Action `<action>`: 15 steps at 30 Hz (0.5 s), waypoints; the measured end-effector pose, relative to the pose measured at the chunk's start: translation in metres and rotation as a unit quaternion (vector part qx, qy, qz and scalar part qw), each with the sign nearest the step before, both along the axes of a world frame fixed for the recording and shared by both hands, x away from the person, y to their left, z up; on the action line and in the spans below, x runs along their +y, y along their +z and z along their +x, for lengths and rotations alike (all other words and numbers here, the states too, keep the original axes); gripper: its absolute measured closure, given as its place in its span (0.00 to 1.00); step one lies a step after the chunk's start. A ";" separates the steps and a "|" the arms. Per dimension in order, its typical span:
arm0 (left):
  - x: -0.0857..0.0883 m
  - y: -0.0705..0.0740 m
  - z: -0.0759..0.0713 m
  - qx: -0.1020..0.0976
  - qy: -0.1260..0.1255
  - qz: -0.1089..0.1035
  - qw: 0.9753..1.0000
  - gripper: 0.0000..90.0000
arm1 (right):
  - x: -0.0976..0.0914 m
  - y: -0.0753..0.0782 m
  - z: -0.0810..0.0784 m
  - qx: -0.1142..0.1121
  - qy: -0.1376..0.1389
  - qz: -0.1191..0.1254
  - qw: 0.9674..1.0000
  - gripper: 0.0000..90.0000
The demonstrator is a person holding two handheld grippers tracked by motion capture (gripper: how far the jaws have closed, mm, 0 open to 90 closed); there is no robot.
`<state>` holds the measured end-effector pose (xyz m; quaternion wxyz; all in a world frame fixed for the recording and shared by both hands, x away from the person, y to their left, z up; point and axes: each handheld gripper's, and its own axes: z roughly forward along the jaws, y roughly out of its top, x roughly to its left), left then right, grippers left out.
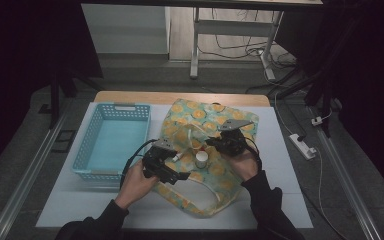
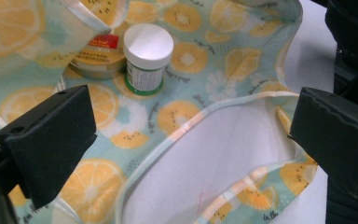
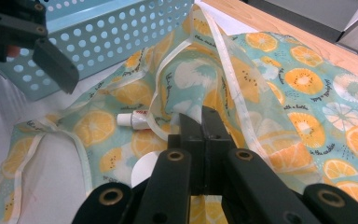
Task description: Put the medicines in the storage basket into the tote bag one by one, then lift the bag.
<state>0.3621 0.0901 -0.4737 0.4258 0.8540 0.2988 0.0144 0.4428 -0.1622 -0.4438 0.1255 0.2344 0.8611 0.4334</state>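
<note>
While I sit at the white table [image 1: 280, 165], my left gripper [image 1: 172, 172] hovers in the lower centre of the high view, its jaws spread wide with nothing between them, above the near handle loop of the cloth bag printed with orange and kiwi slices on pale green [image 1: 215, 175]. In the left gripper view the small jar with a white screw lid and green label [image 2: 147, 58] stands upright on the cloth at the upper centre, touching a flat round tin with a red label [image 2: 98, 58] to its left. My right gripper [image 1: 219, 142], just right of centre in the high view, has its jaws pressed together on the bag's cloth, holding a fold of it raised. In the right gripper view a small white tube [image 3: 133, 120] lies on the fabric at left of centre. A light blue perforated plastic basket [image 1: 112, 142] sits left of the bag.
</note>
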 end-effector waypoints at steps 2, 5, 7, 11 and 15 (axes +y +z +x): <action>-0.001 -0.003 -0.003 -0.001 0.001 0.005 1.000 0.00 | 0.000 0.000 0.000 0.000 0.000 0.000 1.000 1.00; -0.002 -0.007 -0.005 0.002 0.002 0.008 1.000 0.00 | -0.001 0.001 0.000 -0.001 0.001 0.002 1.000 1.00; -0.002 -0.010 -0.005 0.010 0.002 0.007 1.000 0.00 | -0.001 0.001 -0.001 0.000 0.001 0.003 1.000 1.00; -0.004 -0.013 -0.005 0.019 0.002 0.015 1.000 0.00 | 0.000 0.000 -0.001 0.000 0.002 0.001 1.000 1.00; -0.008 -0.017 -0.004 0.025 0.000 0.021 0.999 0.00 | 0.001 0.000 -0.001 0.000 0.002 0.002 1.000 1.00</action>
